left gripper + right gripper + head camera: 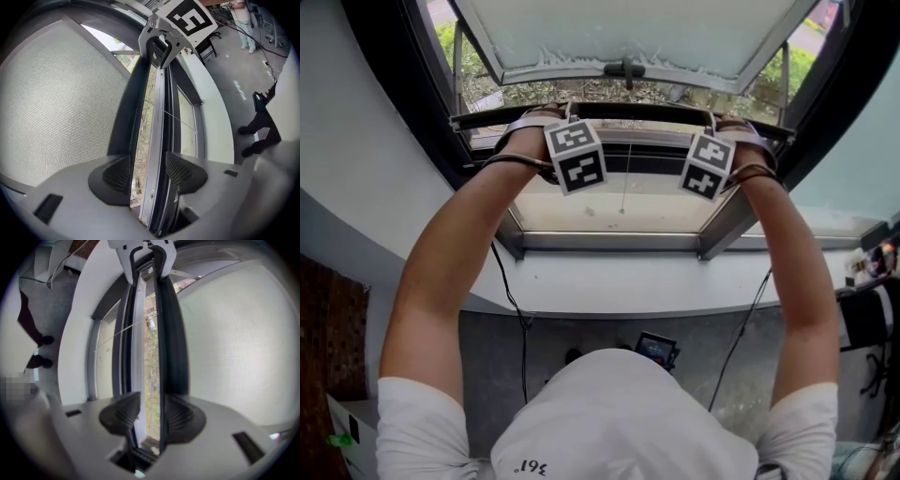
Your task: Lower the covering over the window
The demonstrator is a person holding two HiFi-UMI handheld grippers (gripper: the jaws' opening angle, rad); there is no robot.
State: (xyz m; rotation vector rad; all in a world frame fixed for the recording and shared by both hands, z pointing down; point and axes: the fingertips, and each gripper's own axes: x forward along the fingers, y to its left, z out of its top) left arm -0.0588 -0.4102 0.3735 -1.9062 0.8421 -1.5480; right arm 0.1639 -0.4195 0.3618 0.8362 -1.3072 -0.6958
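Window frame (609, 242) fills the head view; at 12 o'clock the left gripper (539, 120) and right gripper (739, 127) sit on the bar (623, 112), spaced for an even pull. Left gripper view: fingers (115, 176) apart, straddling the bar, screen (51, 103) at 9 o'clock. Right gripper view: fingers likewise apart, not clamped.

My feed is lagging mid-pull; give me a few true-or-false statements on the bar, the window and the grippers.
Both the left gripper and right gripper are at the long dark horizontal bar: true.
The frosted window pane is shut: false, it is swung outward.
A thin cord hangs between the grippers: true.
The bar touches the white sill: false, it hangs clear above it.
The right gripper's fingers are pressed together: false, they stand apart.
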